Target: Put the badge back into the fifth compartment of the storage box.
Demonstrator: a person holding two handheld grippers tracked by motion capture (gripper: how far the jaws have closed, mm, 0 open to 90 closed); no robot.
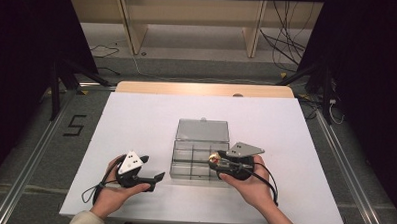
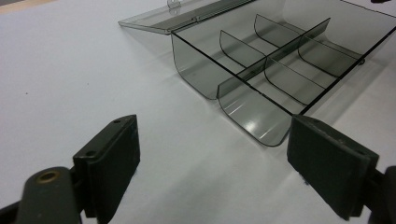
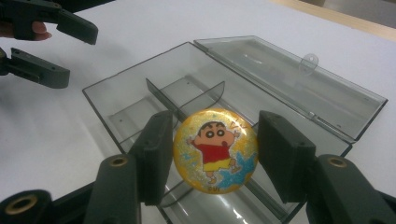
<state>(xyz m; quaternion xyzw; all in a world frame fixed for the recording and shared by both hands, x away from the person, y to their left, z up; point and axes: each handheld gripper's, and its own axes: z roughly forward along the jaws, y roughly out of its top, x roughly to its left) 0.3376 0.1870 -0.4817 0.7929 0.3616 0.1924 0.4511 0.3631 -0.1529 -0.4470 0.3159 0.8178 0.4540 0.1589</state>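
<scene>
A round cartoon badge is clamped between the right gripper pads, held over the open clear compartment box. The left gripper is held wide, nothing between, just beside the box.

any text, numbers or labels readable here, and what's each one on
"5": black figure on the grey floor left of the table.
Small mark under the cartoon figure's feet on the round badge between the jaws of the right gripper: too small to read.
Clear compartment box: no text.
</scene>
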